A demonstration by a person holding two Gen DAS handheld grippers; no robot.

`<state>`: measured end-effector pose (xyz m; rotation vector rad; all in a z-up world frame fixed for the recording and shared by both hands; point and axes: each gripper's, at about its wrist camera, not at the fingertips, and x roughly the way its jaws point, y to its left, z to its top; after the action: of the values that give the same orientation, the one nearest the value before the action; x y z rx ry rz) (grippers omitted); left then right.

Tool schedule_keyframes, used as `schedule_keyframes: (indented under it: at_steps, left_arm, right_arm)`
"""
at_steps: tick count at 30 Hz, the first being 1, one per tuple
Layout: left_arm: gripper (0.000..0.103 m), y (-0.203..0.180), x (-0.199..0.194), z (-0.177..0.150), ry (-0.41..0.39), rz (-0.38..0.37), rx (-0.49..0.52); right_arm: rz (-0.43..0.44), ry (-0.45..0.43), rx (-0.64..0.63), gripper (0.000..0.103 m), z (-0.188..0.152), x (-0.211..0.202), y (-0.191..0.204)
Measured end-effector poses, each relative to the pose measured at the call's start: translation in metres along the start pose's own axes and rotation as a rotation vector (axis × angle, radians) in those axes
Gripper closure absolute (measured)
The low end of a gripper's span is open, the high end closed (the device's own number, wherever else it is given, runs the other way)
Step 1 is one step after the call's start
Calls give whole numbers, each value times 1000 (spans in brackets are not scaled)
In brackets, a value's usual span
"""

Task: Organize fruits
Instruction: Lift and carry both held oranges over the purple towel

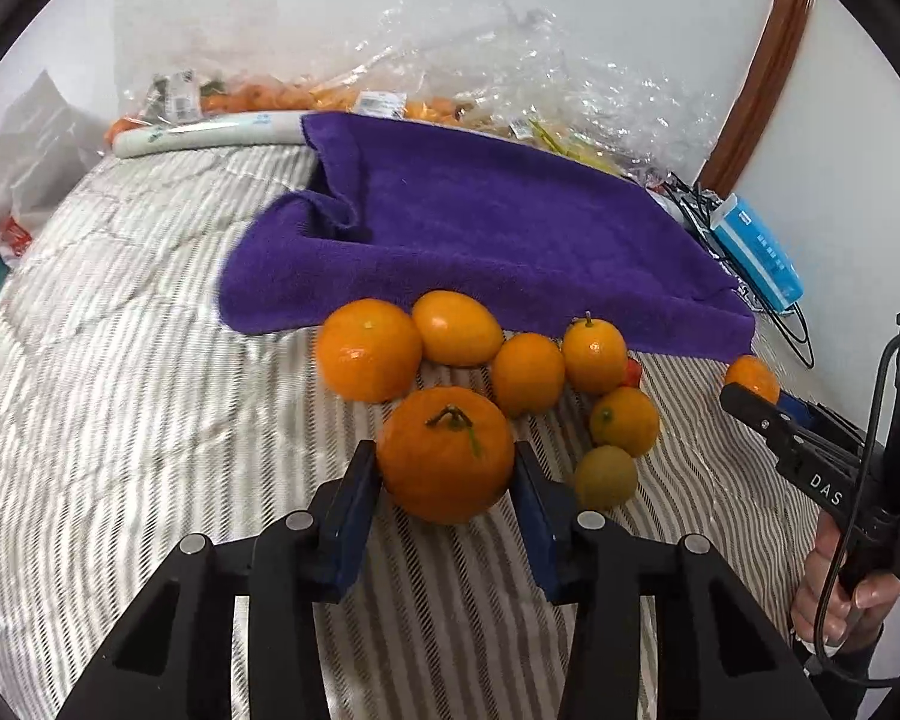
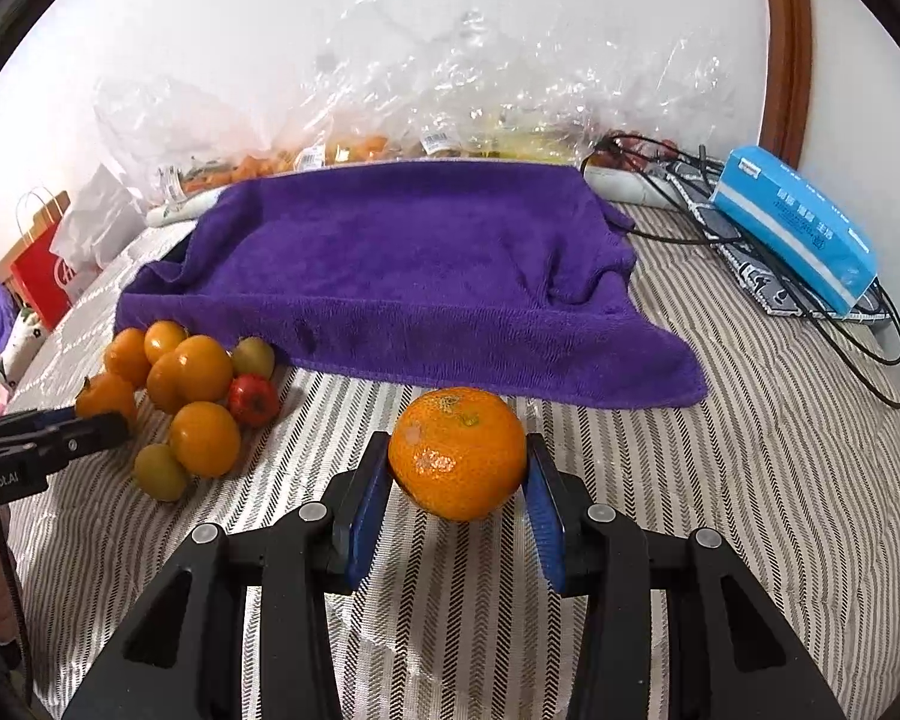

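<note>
Left gripper (image 1: pixel 447 468) clamped on stemmed orange (image 1: pixel 447 456) at near edge of fruit pile (image 1: pixel 486 354); right gripper (image 2: pixel 457 468) holds mandarin (image 2: pixel 457 453) over striped bedding (image 2: pixel 720 450). Purple towel (image 2: pixel 402 264) just behind both.

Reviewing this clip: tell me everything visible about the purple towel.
The purple terry-cloth towel looks soft and fuzzy with a stitched hem. It is draped over something raised, forming a shallow hollow, on the striped quilted bedspread. Its left corner is bunched, its right corner creased and trailing forward. Small orange citrus fruits sit against its front edge; clear plastic bags lie behind it. Neither gripper touches it.
</note>
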<state>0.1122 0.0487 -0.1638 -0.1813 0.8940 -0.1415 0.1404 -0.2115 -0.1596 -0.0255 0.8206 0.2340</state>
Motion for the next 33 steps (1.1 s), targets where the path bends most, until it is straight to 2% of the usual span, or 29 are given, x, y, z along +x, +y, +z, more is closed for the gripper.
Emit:
schedule_keyframes:
  at_steps: [8, 12, 16, 24, 33]
  left_arm:
    - [62, 6, -27, 4, -47, 14, -29]
    - [62, 6, -42, 18, -91, 38, -26]
    - [62, 8, -48, 39, -123, 36, -41]
    - [62, 1, -40, 84, -174, 28, -29]
    - [62, -6, -3, 130, -185, 39, -43]
  right_arm:
    - [-7, -23, -10, 60, 2, -32, 5]
    - [-26, -78, -19, 60, 20, -62, 7]
    - [-30, -104, -18, 60, 42, -74, 7]
    - [-29, -166, -55, 60, 87, -64, 18]
    - [-22, -188, -73, 60, 127, -31, 17]
